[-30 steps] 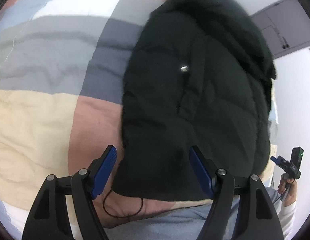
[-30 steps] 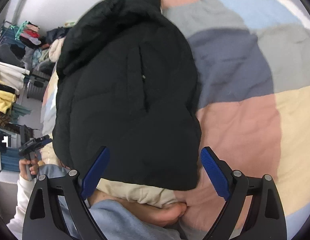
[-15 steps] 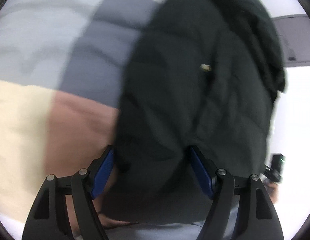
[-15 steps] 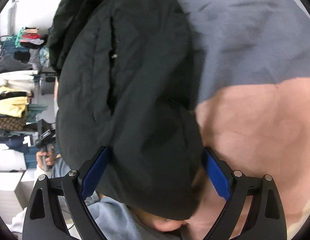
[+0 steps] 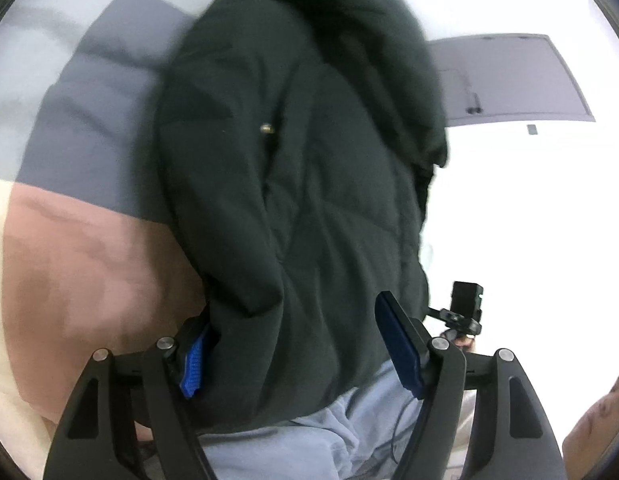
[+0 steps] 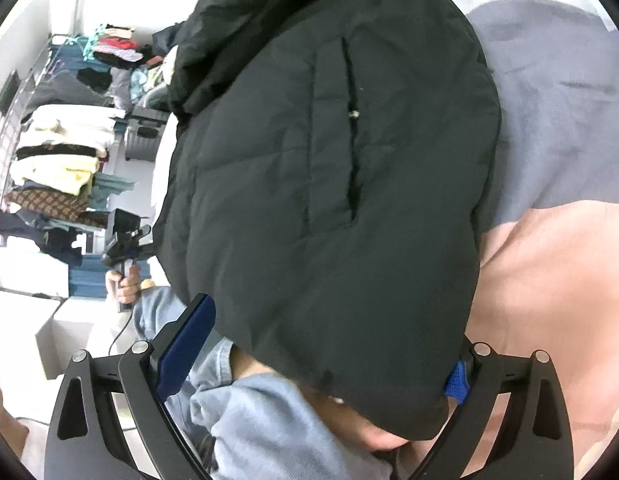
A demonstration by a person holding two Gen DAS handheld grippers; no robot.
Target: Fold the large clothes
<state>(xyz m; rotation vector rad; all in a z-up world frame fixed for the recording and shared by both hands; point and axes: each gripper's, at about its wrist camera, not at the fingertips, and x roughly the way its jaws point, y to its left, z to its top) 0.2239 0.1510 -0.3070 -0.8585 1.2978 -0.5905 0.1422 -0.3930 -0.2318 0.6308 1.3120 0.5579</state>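
A black puffer jacket (image 5: pixel 309 200) lies on a patchwork bed cover (image 5: pixel 89 260), hood at the far end. Its near hem sits between the fingers of my left gripper (image 5: pixel 293 312), which is open; the jacket's edge covers part of the left blue pad (image 5: pixel 193 360). In the right wrist view the jacket (image 6: pixel 329 180) fills the middle. My right gripper (image 6: pixel 333 320) straddles the near hem with its jaws opening, and the fabric hides most of its right finger. Neither gripper's pads visibly press the cloth.
Light-blue denim of the person (image 6: pixel 261 420) lies under the hem close to both grippers. A rack with piled clothes (image 6: pixel 61 152) and a white box (image 6: pixel 49 332) stand left of the bed. A grey door (image 5: pixel 509 80) is in the white wall beyond.
Both grippers have pushed in at the jacket's near hem, which now sits between each pair of fingers and covers one pad on each. The right jaws stand slightly wider.
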